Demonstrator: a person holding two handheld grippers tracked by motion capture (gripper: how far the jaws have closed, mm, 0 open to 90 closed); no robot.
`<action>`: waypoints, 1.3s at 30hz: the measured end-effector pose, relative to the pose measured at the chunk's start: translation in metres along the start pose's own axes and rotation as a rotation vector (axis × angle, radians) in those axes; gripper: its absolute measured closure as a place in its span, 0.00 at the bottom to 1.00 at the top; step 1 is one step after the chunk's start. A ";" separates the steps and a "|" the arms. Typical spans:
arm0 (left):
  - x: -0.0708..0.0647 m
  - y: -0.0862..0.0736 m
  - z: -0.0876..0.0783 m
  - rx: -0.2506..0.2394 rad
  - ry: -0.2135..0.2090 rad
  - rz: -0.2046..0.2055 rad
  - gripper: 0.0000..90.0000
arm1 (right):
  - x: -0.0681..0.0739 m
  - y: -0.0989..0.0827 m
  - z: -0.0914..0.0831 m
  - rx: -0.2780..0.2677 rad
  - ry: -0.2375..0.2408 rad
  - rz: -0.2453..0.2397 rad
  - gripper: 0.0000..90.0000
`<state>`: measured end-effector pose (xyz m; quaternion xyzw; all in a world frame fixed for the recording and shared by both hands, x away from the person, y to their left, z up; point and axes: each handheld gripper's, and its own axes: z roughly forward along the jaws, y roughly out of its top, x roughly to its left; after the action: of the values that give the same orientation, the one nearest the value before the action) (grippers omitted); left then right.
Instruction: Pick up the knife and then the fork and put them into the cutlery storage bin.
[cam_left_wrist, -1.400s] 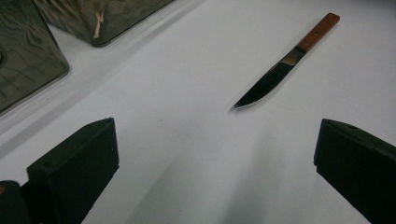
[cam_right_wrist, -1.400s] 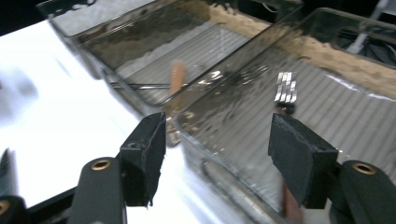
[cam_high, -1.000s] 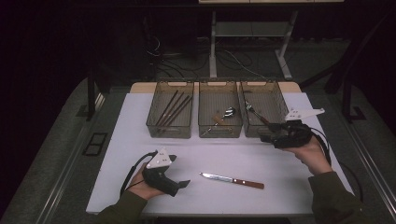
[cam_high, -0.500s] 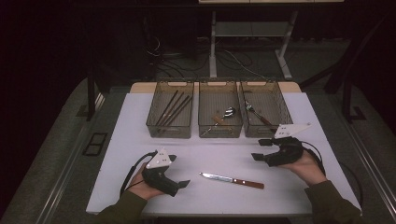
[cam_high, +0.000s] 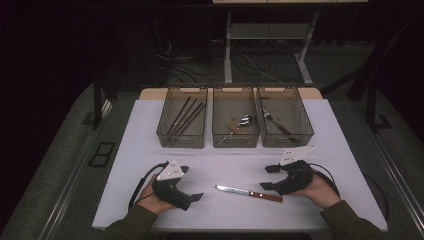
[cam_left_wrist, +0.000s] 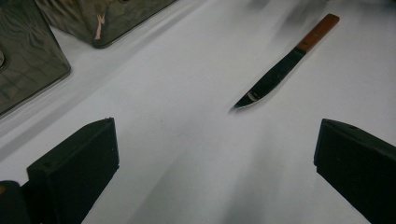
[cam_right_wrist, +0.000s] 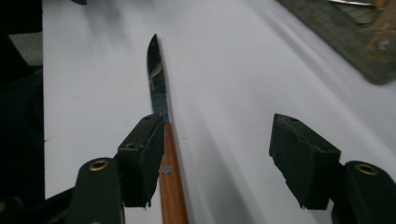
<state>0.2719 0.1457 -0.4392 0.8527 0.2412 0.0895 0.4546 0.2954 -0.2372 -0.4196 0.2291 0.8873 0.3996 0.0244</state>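
The tabletop, white and wide, has bare surface all round both hand-held grippers, with its near edge just behind the hands. Beyond the grippers, toward the far edge, stand three bins side by side: a left bin with long dark sticks, a middle bin with a spoon, and a right bin with a fork. The strip of tabletop between the bins and the grippers is open. The right hand-held gripper sits low over the tabletop with its jaws pointing toward the other hand; they stand about half open and have just been closing a little, with nothing pressed between them. In the right gripper view the knife lies along the inner face of one finger, its wooden handle right beside that pad, while the other pad stands well apart across bare tabletop; whether the near pad touches the handle I cannot tell. The blade runs on ahead of the jaws. The left hand-held gripper rests on the tabletop with jaws wide open and holding nothing; the knife tip lies ahead of it, well clear of both pads.
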 end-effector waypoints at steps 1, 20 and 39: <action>0.000 0.000 0.000 0.000 0.000 0.000 0.00 | 0.001 0.001 0.002 0.006 0.004 -0.002 0.40; 0.000 0.000 0.001 0.003 -0.001 0.003 0.00 | 0.018 0.006 0.035 0.146 0.098 -0.132 0.75; 0.000 0.000 0.002 0.008 0.000 0.003 0.00 | 0.026 0.004 0.041 0.175 0.061 -0.249 0.86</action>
<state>0.2720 0.1444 -0.4403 0.8550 0.2403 0.0891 0.4509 0.2830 -0.1955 -0.4410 0.1060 0.9405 0.3216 0.0267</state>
